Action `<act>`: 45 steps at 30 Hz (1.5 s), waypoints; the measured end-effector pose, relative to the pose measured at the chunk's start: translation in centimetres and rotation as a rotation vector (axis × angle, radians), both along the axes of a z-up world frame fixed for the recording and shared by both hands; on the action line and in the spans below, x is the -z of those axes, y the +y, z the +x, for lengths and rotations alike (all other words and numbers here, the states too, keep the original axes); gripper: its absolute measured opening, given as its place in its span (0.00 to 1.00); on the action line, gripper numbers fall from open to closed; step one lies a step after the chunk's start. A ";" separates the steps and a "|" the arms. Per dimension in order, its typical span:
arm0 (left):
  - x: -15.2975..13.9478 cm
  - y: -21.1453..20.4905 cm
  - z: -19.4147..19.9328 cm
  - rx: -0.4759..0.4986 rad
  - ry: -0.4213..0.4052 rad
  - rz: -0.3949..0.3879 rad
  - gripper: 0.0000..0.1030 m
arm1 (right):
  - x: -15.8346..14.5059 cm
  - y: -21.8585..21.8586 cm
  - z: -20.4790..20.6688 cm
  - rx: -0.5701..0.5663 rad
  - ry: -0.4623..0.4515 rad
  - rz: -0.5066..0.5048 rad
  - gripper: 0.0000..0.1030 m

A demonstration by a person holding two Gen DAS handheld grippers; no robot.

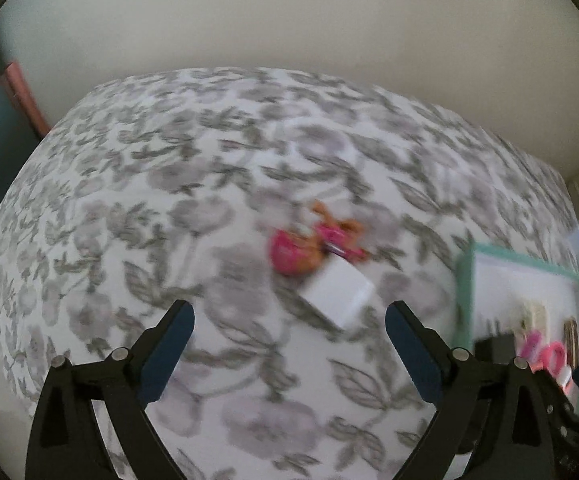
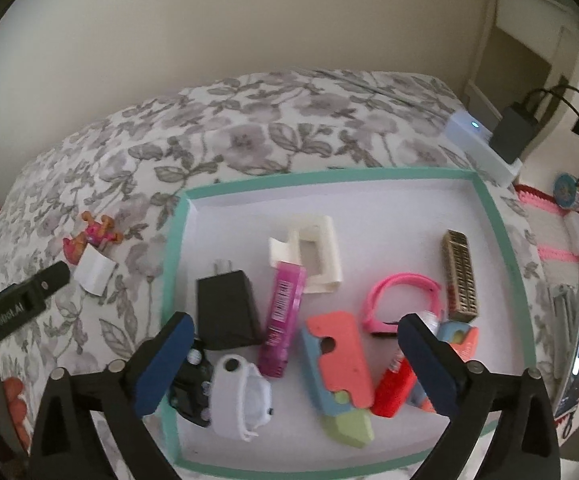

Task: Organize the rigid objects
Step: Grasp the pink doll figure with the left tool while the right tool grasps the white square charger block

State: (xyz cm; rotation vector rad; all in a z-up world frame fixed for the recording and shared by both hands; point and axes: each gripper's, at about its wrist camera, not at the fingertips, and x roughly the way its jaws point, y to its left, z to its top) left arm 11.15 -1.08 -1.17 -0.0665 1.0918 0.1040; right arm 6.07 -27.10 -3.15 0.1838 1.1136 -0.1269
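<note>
In the left wrist view, which is blurred, my left gripper [image 1: 289, 308] stands open above the floral cloth [image 1: 149, 220], nothing between its fingers. Just beyond it lie a white block [image 1: 339, 298] and a pink and orange toy figure [image 1: 309, 240]. My right gripper [image 2: 295, 320] is open over the teal-rimmed white tray [image 2: 329, 176], with nothing held. In the tray lie a black charger [image 2: 227, 312], a pink tube [image 2: 285, 316], a cream bracket [image 2: 317, 256], a pink wristband [image 2: 401, 300], a gold block [image 2: 460, 276] and a coral toy knife [image 2: 341, 372]. Left of the tray are the white block [image 2: 95, 272] and toy figure [image 2: 93, 236].
A finger of the left gripper [image 2: 51, 278] reaches in from the left. A white power strip [image 2: 485, 140] with a black adapter [image 2: 513, 128] sits behind the tray. Small items lie on pink-trimmed cloth [image 2: 549, 252] at the right. The wall rises behind the cloth's far edge.
</note>
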 end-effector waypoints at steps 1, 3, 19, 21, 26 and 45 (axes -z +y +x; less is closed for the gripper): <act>-0.2 1.0 0.2 -0.021 -0.012 -0.004 0.94 | -0.1 0.5 0.2 -0.010 -0.005 -0.005 1.00; -0.4 2.6 0.5 -0.058 -0.034 -0.009 0.94 | -0.3 1.6 0.6 -0.037 -0.015 -0.018 1.00; 2.6 7.6 4.1 -0.169 0.065 -0.132 0.94 | 0.4 13.1 6.2 -0.295 -0.052 0.035 1.00; 3.0 7.9 4.5 -0.176 0.074 -0.152 0.94 | 1.5 14.0 7.1 -0.305 -0.034 0.043 1.00; 4.1 8.2 5.7 -0.164 0.116 -0.194 0.94 | 4.0 15.6 9.1 -0.318 0.011 0.081 0.95; 5.7 5.5 7.7 -0.017 0.158 -0.313 0.94 | 5.8 17.0 10.4 -0.335 0.023 0.117 0.60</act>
